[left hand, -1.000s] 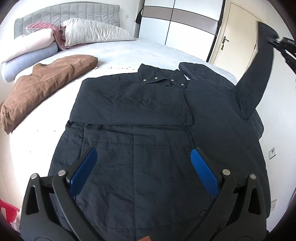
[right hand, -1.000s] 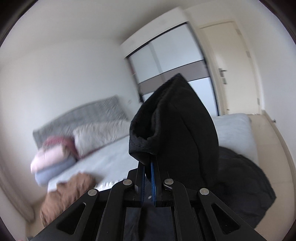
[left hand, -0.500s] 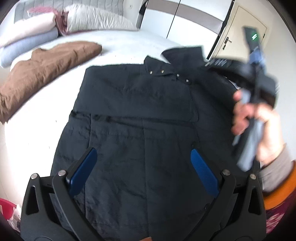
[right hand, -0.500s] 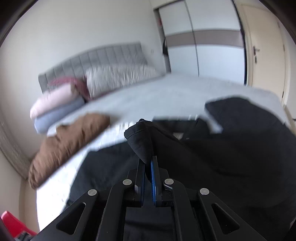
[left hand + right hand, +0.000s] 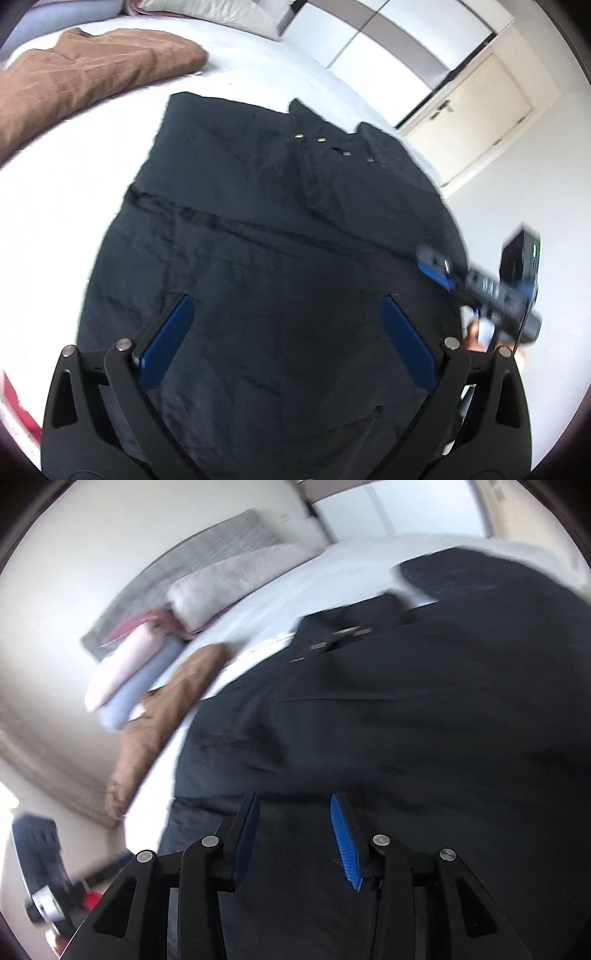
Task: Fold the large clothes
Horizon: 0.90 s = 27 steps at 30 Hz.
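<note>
A large dark navy jacket lies flat on the white bed, both sleeves folded across its chest, collar snaps toward the far side. It also fills the right wrist view. My left gripper is open and empty, hovering over the jacket's lower part. My right gripper is open and empty above the jacket's near hem; in the left wrist view it shows blurred at the jacket's right edge.
A brown garment lies on the bed at the far left. Pillows and folded bedding are stacked by the grey headboard. A wardrobe and door stand beyond the bed.
My right gripper carried the right sleeve down across the jacket, let it go and opened. My left gripper stayed open and moved closer over the jacket.
</note>
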### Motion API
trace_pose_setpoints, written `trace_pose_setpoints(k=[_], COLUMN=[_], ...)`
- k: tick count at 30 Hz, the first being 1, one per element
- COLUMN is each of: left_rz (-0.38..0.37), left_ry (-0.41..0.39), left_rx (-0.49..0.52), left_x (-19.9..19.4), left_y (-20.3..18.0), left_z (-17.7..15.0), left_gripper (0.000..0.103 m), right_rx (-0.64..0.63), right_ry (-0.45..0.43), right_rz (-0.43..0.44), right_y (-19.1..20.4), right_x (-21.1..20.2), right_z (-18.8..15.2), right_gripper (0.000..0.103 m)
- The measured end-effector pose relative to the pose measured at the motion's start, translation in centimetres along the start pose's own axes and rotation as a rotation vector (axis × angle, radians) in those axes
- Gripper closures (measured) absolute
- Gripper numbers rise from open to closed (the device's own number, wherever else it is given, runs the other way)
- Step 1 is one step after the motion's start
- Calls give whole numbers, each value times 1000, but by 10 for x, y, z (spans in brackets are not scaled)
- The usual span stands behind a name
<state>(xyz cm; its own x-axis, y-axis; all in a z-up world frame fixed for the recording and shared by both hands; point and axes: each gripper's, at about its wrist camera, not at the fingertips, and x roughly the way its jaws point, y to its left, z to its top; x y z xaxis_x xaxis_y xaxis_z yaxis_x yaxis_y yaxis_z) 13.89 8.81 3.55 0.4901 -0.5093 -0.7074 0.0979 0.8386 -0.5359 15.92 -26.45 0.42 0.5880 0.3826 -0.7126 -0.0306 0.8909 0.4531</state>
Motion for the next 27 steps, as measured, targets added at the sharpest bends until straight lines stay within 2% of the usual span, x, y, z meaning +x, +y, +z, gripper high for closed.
trace_pose_setpoints(k=[2,3,5,7,9,11,13,15,17,18,19,21,22,23,25,27], left_rz=[-38,-18,24,26,36,100,161,195,185,159,134,116,118,115,143,228], left_ry=[-16,-34,-45,-22,6,28,44,67,86,91,93,88,79,74,59,97], left_rx=[18,32,63,97,123,150,167,161,137,121,112,110,128,146,178,233], left_x=[3,6,17,37,63,92,117,142,154,162,166,172,174,173,169,175], left_y=[-5,-9,-19,-31,-42,-52,-56,-54,-49,-49,-49,-52,-57,-60,-69,-76], left_z=[5,10,19,31,44,58,69,78,80,83,84,84,83,81,73,63], left_gripper=[9,10,16,20,24,25,27,38,52,54,62,70,85,92,92,92], right_rx=[13,29,92,157,231,269,309,349,368,374,376,386,390,395,406,413], right_ry=[-36,-52,-103,-155,-147,-179,-175,-172,-158,-143,-134,-119,-116,-115,-118,-126], right_rz=[-72,-94,-100,-70,-110,-133,-111,-93,-103,-128,-152,-224,-231,-226,-208,-213], right_y=[-22,-32,-63,-91,-110,-124,-137,-151,-161,-166,-168,-176,-178,-181,-187,-191], right_x=[-28,-38,-63,-76,-77,-82,-84,-86,-87,-85,-82,-78,-76,-77,-79,-82], right_z=[-12,-17,-29,-38,-37,-34,-33,-33,-33,-33,-34,-34,-34,-35,-34,-34], right_gripper=[60,59,58,56,56,56,56,56,55,55,55,55,55,55,55,55])
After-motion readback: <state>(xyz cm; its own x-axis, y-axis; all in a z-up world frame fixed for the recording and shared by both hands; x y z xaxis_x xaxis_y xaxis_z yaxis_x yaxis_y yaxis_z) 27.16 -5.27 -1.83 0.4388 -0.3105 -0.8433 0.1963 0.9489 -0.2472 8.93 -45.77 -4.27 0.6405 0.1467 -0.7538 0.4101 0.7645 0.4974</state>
